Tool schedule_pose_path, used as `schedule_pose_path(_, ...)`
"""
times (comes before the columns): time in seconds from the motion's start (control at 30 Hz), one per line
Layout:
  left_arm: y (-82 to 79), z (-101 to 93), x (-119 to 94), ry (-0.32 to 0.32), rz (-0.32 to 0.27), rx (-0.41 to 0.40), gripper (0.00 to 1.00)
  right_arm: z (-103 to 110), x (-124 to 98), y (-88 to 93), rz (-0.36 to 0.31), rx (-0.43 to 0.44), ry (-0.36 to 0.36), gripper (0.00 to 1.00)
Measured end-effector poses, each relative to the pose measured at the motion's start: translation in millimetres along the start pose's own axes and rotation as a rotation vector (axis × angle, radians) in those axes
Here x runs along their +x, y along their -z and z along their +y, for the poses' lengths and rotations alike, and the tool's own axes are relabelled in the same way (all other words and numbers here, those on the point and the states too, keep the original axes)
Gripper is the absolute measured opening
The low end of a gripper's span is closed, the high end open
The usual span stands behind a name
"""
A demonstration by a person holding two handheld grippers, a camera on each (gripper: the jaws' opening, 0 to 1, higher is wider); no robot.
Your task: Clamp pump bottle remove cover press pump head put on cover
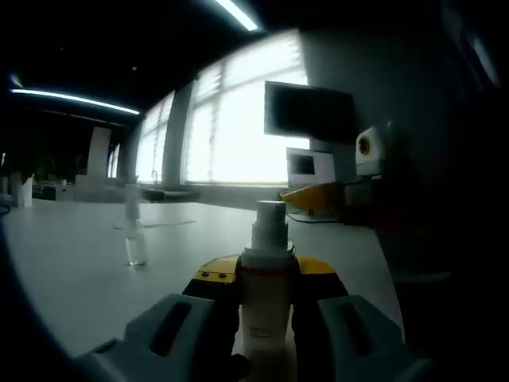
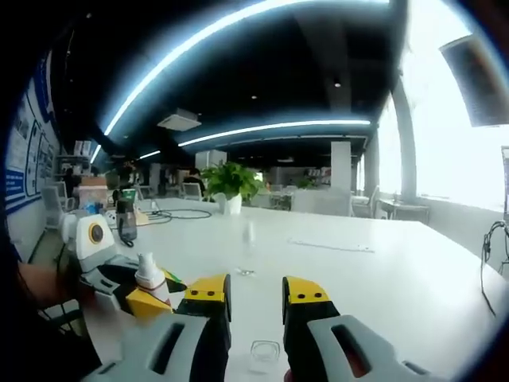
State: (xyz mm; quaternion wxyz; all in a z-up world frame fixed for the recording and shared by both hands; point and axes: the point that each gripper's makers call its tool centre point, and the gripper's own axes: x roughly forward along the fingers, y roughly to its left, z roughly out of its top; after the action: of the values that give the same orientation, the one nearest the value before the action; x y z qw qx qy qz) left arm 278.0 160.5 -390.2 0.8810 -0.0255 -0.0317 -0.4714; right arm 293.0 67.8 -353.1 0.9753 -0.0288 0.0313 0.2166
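A white pump bottle (image 1: 266, 306) stands upright between my left gripper's jaws, its bare pump head (image 1: 270, 219) on top. My left gripper (image 1: 266, 274) is shut on the bottle's body. The right gripper's yellow tip (image 1: 314, 195) reaches in from the right at about pump-head height, a little behind it. In the right gripper view my right gripper (image 2: 257, 293) stands open with nothing between its yellow tips. A small clear cover (image 2: 265, 354) sits on the table low between its jaws, untouched. To the left, the left gripper (image 2: 143, 298) holds the bottle, pump head (image 2: 149, 270) showing.
The white table (image 1: 71, 270) stretches wide. A small clear bottle (image 1: 135, 239) stands on it to the left, also seen faintly as a clear bottle (image 2: 248, 235). A potted plant (image 2: 231, 185) and cables (image 2: 179, 213) lie far off. A dark monitor (image 1: 310, 111) hangs by the windows.
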Motion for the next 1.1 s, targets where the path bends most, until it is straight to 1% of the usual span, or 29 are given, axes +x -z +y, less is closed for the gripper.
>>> schedule_pose_path(0.07,0.0,0.3,-0.3,-0.003,0.0,-0.001,0.15,-0.9,-4.3,6.2,0.007,-0.016,0.007,0.21)
schedule_pose_path(0.1,-0.1,0.5,-0.4,-0.004,-0.001,-0.002,0.15,-1.5,-8.5,13.9,0.032,-0.051,0.01,0.21)
schedule_pose_path(0.17,-0.1,0.7,0.2,-0.002,0.0,-0.007,0.15,-5.7,-11.7,18.8,0.034,-0.043,0.025,0.21)
schedule_pose_path(0.23,-0.4,0.8,0.2,-0.003,-0.001,-0.01,0.15,-9.1,-14.0,22.7,0.034,0.002,0.039,0.21)
schedule_pose_path(0.3,-0.6,0.6,0.3,-0.004,-0.002,-0.009,0.15,-7.8,-13.1,25.0,0.029,0.014,0.05,0.21)
schedule_pose_path(0.47,-0.6,2.0,0.4,-0.006,-0.002,-0.015,0.15,-5.3,-13.6,33.5,0.029,0.014,0.071,0.21)
schedule_pose_path(0.63,-0.9,1.1,-1.0,-0.013,0.0,0.003,0.15,-4.1,-7.4,49.1,0.058,0.014,0.069,0.21)
schedule_pose_path(0.73,-0.7,5.0,-0.8,-0.024,-0.002,-0.01,0.15,-7.8,-10.7,55.3,0.045,0.013,0.087,0.21)
schedule_pose_path(0.8,-0.4,6.5,-0.1,-0.027,-0.002,-0.019,0.15,-11.8,-13.9,62.9,0.038,0.021,0.098,0.21)
schedule_pose_path(0.83,-0.3,6.8,0.0,-0.027,-0.003,-0.023,0.15,-12.0,-14.6,66.7,0.042,0.032,0.092,0.2)
schedule_pose_path(0.87,-0.2,6.9,0.2,-0.027,-0.003,-0.026,0.15,-9.2,-14.5,69.3,0.049,0.04,0.069,0.2)
schedule_pose_path(0.9,-0.2,6.7,0.2,-0.026,-0.003,-0.026,0.15,-7.8,-14.5,62.6,0.025,0.005,0.056,0.2)
schedule_pose_path(0.93,-0.2,6.1,0.2,-0.025,-0.003,-0.023,0.15,-6.5,-14.5,60.9,0.017,0.033,0.053,0.2)
schedule_pose_path(0.97,-0.2,5.5,0.2,-0.025,-0.002,-0.018,0.15,-6.0,-13.5,62.2,0.028,0.042,0.049,0.21)
schedule_pose_path(1.0,-0.2,4.5,0.3,-0.025,-0.002,-0.013,0.15,-5.9,-12.1,67.3,0.052,0.036,0.053,0.21)
schedule_pose_path(1.03,-0.2,4.2,0.3,-0.026,-0.002,-0.008,0.15,-6.8,-11.2,70.1,0.065,0.0,0.056,0.21)
schedule_pose_path(1.1,-0.2,4.0,0.4,-0.027,-0.001,-0.006,0.15,-5.7,-10.3,72.8,0.07,-0.012,0.055,0.21)
